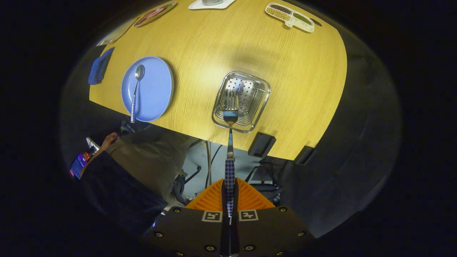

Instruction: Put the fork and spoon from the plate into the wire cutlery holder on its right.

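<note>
My gripper point(229, 200) is shut on the checked handle of the fork point(230, 142), which points straight ahead from between my fingers. The fork's tines hang above the near rim of the wire cutlery holder point(262, 101), a metal basket with a perforated bottom standing on the wooden table. To the holder's left lies the blue plate point(157, 89), with the spoon point(136, 91) resting on it, bowl toward the far side and checked handle reaching over the plate's near rim.
A blue cloth point(99, 67) lies left of the plate at the table's edge. Far across the table are a divided snack tray point(291, 17), a white coaster point(210, 4) and a patterned plate point(154, 13). A seated person's hand point(109, 140) holds a phone below the table.
</note>
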Demonstrator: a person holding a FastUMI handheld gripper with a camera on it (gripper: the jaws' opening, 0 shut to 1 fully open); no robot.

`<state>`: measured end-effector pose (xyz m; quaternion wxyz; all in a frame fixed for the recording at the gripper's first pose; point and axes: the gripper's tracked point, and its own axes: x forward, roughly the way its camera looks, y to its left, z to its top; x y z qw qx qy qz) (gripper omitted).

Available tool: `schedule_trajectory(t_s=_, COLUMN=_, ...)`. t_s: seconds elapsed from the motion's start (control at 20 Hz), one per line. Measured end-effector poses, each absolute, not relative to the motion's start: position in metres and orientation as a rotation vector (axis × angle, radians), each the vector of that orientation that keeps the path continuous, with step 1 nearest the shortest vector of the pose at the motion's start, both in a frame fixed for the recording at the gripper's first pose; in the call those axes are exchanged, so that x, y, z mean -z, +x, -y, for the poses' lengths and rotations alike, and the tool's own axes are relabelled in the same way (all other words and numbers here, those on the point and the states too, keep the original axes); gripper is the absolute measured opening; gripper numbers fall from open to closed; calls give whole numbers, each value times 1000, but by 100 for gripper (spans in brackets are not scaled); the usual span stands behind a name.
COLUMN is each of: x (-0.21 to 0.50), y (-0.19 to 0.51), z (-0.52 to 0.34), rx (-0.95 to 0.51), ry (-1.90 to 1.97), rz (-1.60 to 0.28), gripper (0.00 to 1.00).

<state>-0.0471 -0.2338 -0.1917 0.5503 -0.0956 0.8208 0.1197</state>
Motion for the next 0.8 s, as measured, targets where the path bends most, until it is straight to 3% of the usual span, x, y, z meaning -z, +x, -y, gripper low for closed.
schedule_trajectory(t_s=0.8, x=245, y=3, z=233, rx=-223, ry=-263, rz=-2084, gripper=2)
